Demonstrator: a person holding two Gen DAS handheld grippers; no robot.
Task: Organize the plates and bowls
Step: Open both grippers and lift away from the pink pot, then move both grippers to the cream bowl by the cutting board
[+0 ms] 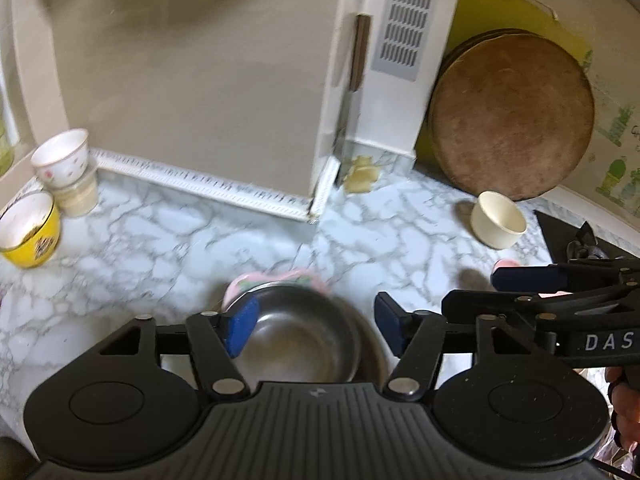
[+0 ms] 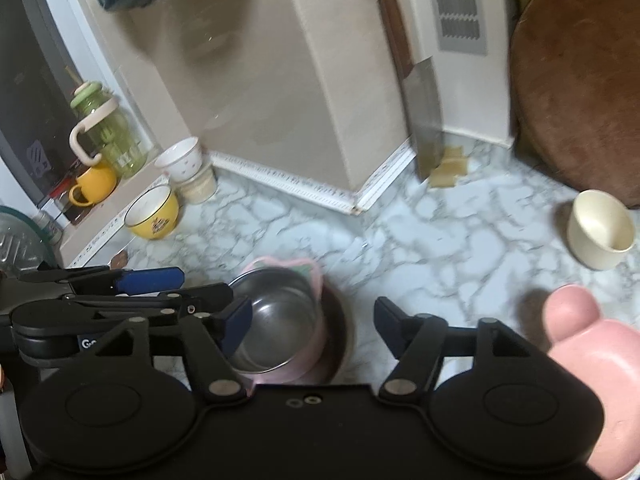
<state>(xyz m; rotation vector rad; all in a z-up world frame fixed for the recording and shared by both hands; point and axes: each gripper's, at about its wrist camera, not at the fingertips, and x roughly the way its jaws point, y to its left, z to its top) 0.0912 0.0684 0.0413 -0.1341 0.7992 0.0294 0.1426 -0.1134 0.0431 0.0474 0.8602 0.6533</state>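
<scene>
A steel bowl (image 1: 296, 336) sits nested in a pink flower-shaped dish (image 1: 276, 278) on the marble counter (image 1: 180, 236), on top of a darker bowl. My left gripper (image 1: 316, 330) hangs open above it, pads apart and touching nothing. In the right wrist view the same steel bowl (image 2: 276, 320) lies below and left of my open right gripper (image 2: 312, 326), with the pink dish (image 2: 312, 276) around it. A cream bowl (image 2: 600, 232) stands at the right, a pink bear-shaped dish (image 2: 588, 344) near the right edge. The yellow bowl (image 1: 28, 236) and a white flowered bowl (image 1: 60, 156) stand at the left.
A beige box (image 1: 200, 80) fills the back of the counter, with a cleaver (image 2: 424, 120) leaning on its corner. A round brown board (image 1: 512, 116) leans at the back right. A green jar (image 2: 108, 128) and a yellow mug (image 2: 92, 184) sit on the ledge at the left.
</scene>
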